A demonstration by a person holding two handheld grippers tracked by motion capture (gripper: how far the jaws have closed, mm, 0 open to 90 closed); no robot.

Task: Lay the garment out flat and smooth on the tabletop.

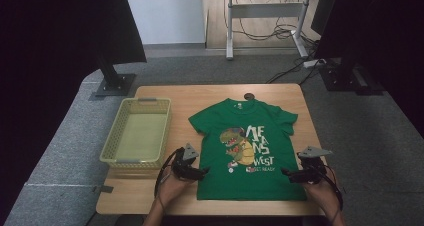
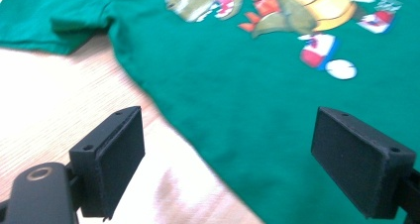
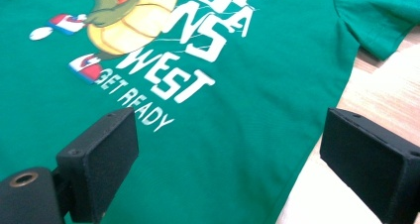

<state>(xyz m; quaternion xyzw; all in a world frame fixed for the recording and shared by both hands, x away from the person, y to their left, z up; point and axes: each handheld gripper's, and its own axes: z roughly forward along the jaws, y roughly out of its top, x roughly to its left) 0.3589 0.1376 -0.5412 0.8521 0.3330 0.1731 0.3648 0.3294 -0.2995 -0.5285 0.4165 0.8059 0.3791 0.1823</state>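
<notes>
A green T-shirt (image 1: 245, 151) with a dinosaur print and white lettering lies flat, front up, on the wooden table (image 1: 150, 196). My left gripper (image 1: 202, 173) hovers at the shirt's lower left edge, jaws wide apart with nothing between them. In the left gripper view the shirt's (image 2: 277, 110) side hem runs diagonally between the open jaws of my left gripper (image 2: 252, 159). My right gripper (image 1: 286, 174) sits at the shirt's lower right edge, open. In the right gripper view the shirt (image 3: 208, 110) and bare table lie under the spread jaws of my right gripper (image 3: 247, 169).
A yellow-green plastic basket (image 1: 113, 147) stands empty on the table's left side. A small dark round object (image 1: 248, 96) lies at the far edge behind the collar. Black monitor stands (image 1: 114, 81) and cables flank the table on the floor beyond.
</notes>
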